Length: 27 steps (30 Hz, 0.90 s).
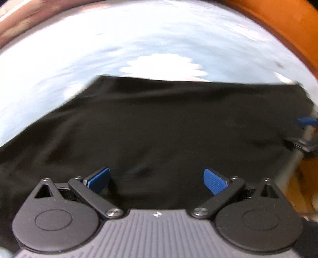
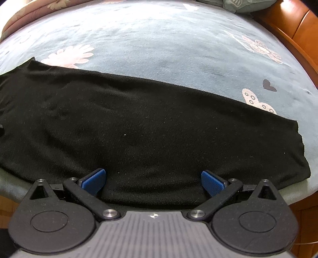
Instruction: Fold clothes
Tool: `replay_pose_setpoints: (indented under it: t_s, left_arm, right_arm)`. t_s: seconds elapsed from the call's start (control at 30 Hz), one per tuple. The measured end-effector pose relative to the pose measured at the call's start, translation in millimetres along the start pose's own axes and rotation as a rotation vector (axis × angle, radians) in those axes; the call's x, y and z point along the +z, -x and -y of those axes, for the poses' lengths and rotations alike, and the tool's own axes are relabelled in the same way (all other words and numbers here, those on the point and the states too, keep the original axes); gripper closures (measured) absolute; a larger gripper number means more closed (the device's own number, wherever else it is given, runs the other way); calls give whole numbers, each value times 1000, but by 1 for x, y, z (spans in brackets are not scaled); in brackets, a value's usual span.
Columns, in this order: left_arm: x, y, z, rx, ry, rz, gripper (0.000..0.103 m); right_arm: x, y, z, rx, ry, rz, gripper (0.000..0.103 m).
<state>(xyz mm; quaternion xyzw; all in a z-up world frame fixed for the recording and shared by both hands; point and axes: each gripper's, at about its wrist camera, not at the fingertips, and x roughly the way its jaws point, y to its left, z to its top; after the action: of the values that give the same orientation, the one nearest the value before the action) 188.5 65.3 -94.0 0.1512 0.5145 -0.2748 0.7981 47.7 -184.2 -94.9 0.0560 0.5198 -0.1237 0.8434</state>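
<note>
The black garment [image 2: 139,127] lies flat on the bedsheet [image 2: 159,39], partly folded. The left gripper [image 1: 157,179] and right gripper [image 2: 153,179] hover spread wide, empty. Next: pinch the near edge.

Bed [image 2: 159,39] with one black garment [image 2: 139,129] spread on it.

I see a grey-blue sheet printed with pink flowers and a dark heart, and an orange wooden frame [image 2: 298,29] at the right. The garment lies flat across the near part, its front edge at the mattress edge. A bundled greenish cloth [image 2: 238,6] sits at the far end.
</note>
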Motion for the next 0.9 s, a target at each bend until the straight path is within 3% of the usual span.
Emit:
replay_pose_setpoints:
  t_s: [0.1,0.4,0.5,0.6,0.73,0.9]
  left_arm:
    - [-6,-6,-27,72,104,-19,3]
    - [-4,13,-89,192,267,-16,3]
    - [-13,6,-123,243,389,-55,2]
    - [-12,18,-137,267,476,-22,3]
    - [-6,20,-143,266,471,1,3]
    - [-7,13,-142,276,451,-55,2]
  right_arm:
    - [1,-3,1,-7,-10,2,0]
    - [2,-4,1,-7,-14,-7,0]
    - [2,-5,0,-9,-18,-9,0]
    - [3,-6,0,-7,-18,-17,0]
    - [1,-6,0,-9,-22,-8,0]
    - [0,-8,-2,-15,-40,-14,0]
